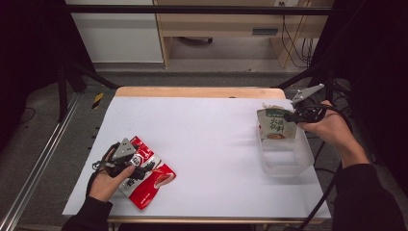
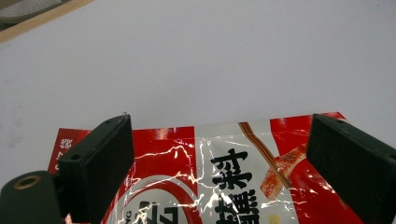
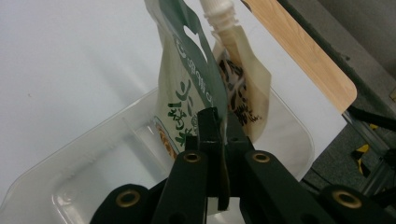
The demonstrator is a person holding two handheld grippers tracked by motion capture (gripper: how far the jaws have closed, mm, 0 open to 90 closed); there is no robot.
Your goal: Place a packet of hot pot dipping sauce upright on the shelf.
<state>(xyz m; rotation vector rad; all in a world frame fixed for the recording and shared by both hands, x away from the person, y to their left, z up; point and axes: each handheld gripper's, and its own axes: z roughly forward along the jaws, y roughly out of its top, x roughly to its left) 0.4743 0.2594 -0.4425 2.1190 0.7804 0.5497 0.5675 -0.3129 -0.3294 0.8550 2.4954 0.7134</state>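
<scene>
**Pouch held over tray, red packet under spread jaws**

High view: a white worktop (image 1: 207, 139) with a wooden far edge. At the left near corner, the left hand-held gripper (image 1: 150, 166) held low over a red-and-white snack packet (image 1: 153, 183) lying flat on the sheet, jaws pointing right along the packet. At the right edge, the right hand-held gripper (image 1: 287, 117) gripped in a hand (image 1: 329, 126), holding a cream-and-green spouted pouch (image 1: 274, 126) upright. Pouch hanging just above the far end of a clear plastic tray (image 1: 288, 161) that sits on the worktop's right side. Packet and tray well apart.

Left gripper view: two black jaws spread wide, one at each side, nothing between the pads. Snack packet (image 2: 219, 177) flat below them, its crinkled foil bearing black characters and a picture of a red strip; far edge of the packet reaching just past the jaw tips. Bare white worktop (image 2: 210, 60) beyond.

Right gripper view: jaws closed tight, clamped on the edge of the pouch (image 3: 187, 93). Pouch standing upright and slightly folded, white screw spout (image 3: 218, 14) at the top, green panel facing left. Clear tray (image 3: 84, 154) below and around the pouch's lower end; contact with the tray floor impossible to tell. Wooden worktop edge at upper right.
</scene>
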